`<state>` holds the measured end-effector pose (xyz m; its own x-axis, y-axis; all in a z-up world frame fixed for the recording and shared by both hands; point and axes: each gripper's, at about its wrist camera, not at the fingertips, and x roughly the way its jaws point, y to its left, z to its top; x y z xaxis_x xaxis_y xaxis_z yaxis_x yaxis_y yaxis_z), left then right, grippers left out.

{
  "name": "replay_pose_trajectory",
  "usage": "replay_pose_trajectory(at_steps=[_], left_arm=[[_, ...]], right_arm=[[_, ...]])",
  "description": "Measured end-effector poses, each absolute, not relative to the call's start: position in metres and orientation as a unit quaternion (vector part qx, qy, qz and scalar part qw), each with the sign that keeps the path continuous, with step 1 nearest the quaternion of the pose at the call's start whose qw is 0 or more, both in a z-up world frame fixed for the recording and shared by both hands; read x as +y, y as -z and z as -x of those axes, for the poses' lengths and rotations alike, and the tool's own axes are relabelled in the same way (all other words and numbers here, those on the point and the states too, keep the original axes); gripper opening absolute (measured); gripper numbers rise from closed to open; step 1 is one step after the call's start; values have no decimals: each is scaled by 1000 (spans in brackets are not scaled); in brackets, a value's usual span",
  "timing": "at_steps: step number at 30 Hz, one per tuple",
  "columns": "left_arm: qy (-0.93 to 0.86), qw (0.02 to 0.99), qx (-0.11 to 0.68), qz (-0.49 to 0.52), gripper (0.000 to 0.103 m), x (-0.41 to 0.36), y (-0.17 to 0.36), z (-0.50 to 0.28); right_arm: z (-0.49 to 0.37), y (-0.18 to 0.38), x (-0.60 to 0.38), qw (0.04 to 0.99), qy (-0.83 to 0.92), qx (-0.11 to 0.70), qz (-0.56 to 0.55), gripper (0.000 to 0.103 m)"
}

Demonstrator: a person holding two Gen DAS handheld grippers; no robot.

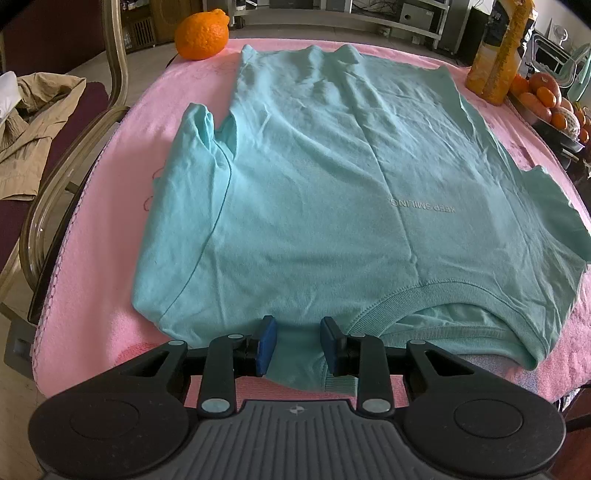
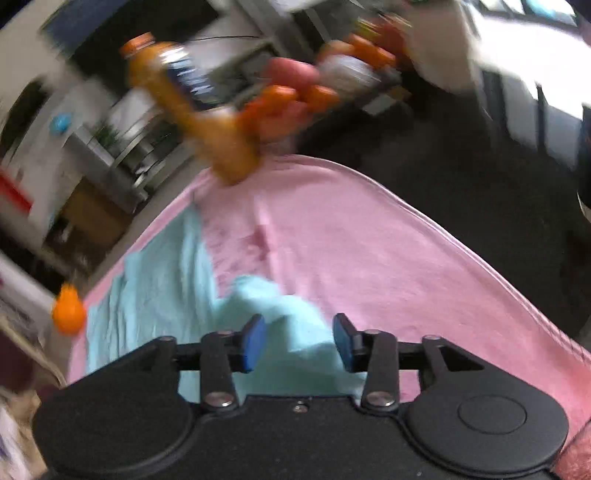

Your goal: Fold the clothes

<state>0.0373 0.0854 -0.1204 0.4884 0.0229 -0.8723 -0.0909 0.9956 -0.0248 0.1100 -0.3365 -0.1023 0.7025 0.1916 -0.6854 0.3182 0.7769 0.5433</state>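
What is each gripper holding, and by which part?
Nothing. The left gripper and right gripper both have open jaws over the shirt, unclamped.

Teal T-shirt [image 1: 332, 192]: "KEEP SMILING" on chest, upside down in left wrist view. Bottle label unreadable.

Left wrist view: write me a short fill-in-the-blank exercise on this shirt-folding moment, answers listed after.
1. The T-shirt is coloured ____.
2. It lies spread on a ____ towel.
3. The round fruit beyond the shirt's far edge is coloured ____.
4. The left gripper has its jaws ____, at the shirt's near edge beside the collar.

Missing words: teal; pink; orange; open
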Motion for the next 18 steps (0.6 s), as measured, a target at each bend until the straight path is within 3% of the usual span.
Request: replay_pose_trajectory(at_steps=[4, 8, 13, 18], left_arm=[[-32, 862, 505, 35, 30, 86, 120, -37], [-32, 862, 505, 36, 30, 86, 120, -37], [-31, 861, 506, 37, 30, 85, 120, -36], [-32, 861, 506, 36, 30, 85, 120, -37]], right_arm=[[-118, 119, -346, 840, 17, 408, -357, 41], [-125, 122, -343, 837, 10, 410, -362, 4], [-124, 99, -323, 878, 18, 375, -297, 3], [-123, 88, -253, 915, -76, 370, -138, 4]])
